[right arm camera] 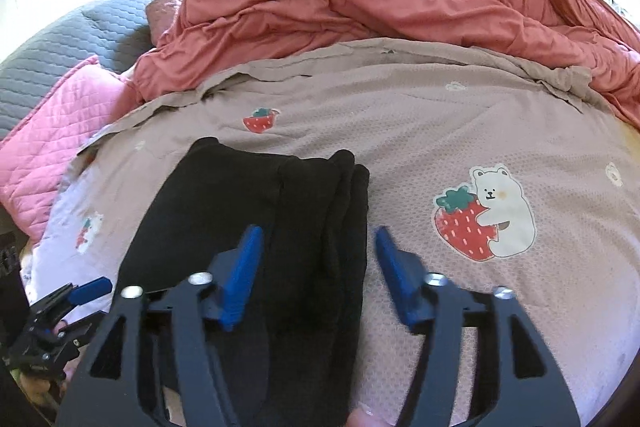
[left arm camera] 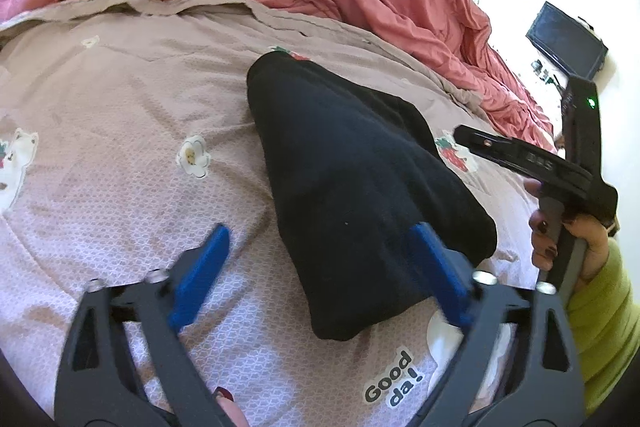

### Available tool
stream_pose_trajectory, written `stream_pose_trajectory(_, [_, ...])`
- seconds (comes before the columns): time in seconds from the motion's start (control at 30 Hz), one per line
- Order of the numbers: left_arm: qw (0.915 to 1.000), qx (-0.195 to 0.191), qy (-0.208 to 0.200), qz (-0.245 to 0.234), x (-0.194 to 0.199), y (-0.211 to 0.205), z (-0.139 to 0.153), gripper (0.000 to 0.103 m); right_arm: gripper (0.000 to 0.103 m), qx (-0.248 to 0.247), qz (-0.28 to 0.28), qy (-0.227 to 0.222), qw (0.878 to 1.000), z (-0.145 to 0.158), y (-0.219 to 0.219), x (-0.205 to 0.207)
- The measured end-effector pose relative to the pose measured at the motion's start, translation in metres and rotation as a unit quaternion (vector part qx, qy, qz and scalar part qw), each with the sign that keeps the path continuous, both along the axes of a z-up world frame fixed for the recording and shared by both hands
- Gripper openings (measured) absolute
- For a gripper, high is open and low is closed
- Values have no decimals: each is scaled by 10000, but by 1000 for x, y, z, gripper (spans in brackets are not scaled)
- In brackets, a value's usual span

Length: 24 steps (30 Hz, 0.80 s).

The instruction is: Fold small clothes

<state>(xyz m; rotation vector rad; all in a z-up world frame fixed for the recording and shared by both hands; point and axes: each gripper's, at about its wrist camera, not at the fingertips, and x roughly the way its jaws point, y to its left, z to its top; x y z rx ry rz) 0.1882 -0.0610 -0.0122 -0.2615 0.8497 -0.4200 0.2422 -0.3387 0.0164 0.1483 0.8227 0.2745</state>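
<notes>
My left tongs [left arm camera: 320, 267] stand wide apart and my right tongs [right arm camera: 318, 259] are parted too, neither gripping anything. The folded black garment [right arm camera: 256, 227] lies flat on the bed's bear-and-strawberry cover [right arm camera: 480, 131], its near end between my right tongs' blue fingers [right arm camera: 246, 279].

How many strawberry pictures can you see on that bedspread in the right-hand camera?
3. One strawberry lies beyond the black garment; a big one hugged by a bear sits to its right; a faint one to its left. The garment may hide more.
</notes>
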Motion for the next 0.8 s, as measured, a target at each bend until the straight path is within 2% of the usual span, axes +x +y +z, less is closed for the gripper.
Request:
stream_pose_trajectory(0.1, [9999, -62, 116, 83, 5, 2, 0, 87, 74, 50, 137, 4, 9999, 2, 0, 0])
stream_pose_trajectory(0.27, [9992, -135, 338, 175, 21, 1, 2, 87, 76, 191, 264, 197, 9993, -6, -1, 7])
stream_pose_trajectory(0.37, [9985, 31, 536, 144, 34, -6, -3, 87, 76, 316, 266, 417, 9983, -17, -1, 15])
stream_pose_trajectory(0.5, [9966, -70, 815, 88, 50, -13, -10, 87, 76, 673, 310, 794, 9941, -32, -4, 26])
stream_pose_trajectory(0.63, [9966, 162, 802, -52, 58, -25, -13, 87, 81, 999, 265, 1179, 9876, -52, -8, 37])
stream_pose_trajectory(0.8, [9951, 52, 973, -156, 65, -27, -22, 88, 80, 1053, 402, 1270, 9855, -58, -3, 42])
